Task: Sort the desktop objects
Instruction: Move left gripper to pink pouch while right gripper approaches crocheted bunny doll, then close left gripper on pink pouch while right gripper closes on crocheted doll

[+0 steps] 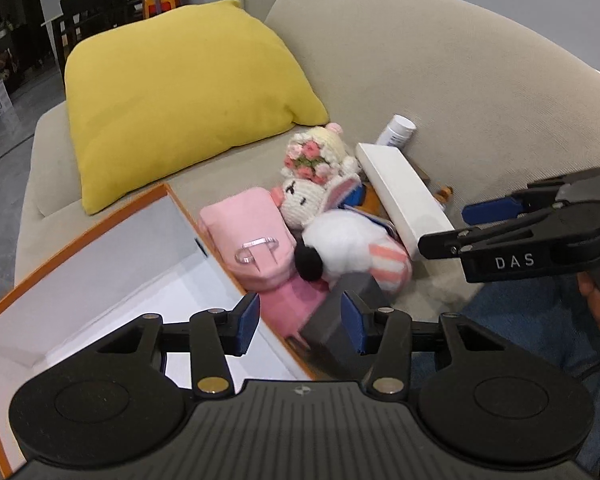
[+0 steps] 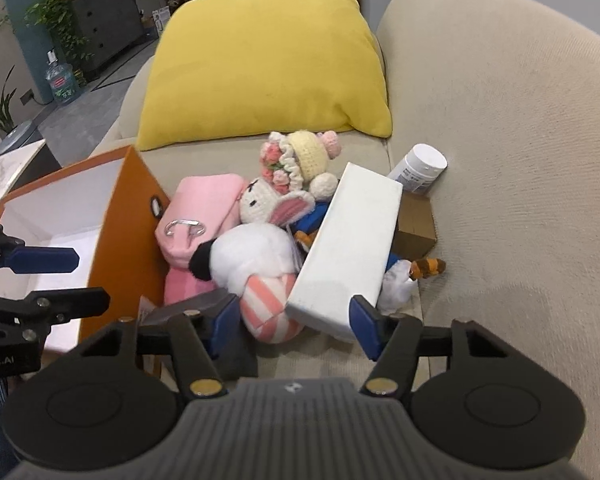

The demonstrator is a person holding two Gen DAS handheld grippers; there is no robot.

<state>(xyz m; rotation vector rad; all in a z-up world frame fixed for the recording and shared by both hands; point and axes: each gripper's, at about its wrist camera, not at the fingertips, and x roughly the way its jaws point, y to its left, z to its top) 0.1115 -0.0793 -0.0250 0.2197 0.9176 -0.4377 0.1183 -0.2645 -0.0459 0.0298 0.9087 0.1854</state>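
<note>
Left wrist view | left hand-held gripper [image 1: 300, 322]: jaws part-spread, grey block [image 1: 342, 312] between, contact unclear | right hand-held gripper [image 2: 294, 326]: jaws apart over white box [image 2: 348, 248] and striped plush [image 2: 268, 304], gripping neither | toys heaped mid-sofa [image 2: 500, 160] beside orange bin [image 2: 128, 232].

Lit evenly by soft indoor light, bright on the yellow cushion [image 1: 172, 92] and the beige sofa [image 1: 440, 64], without hard glare. Faint, diffuse shadows under the toy pile and beside the white box [image 2: 348, 248]. Whitest spot inside the orange bin [image 2: 60, 216], nearly washed out. Dim background rooms at the top of both views, darker in the left wrist view. Strong fisheye bending throughout, straight edges curving, black vignette in the corners. Motion blur on the grey block [image 1: 340, 320] near the lens; close gripper bodies soft, mid-distance toys fairly sharp.
</note>
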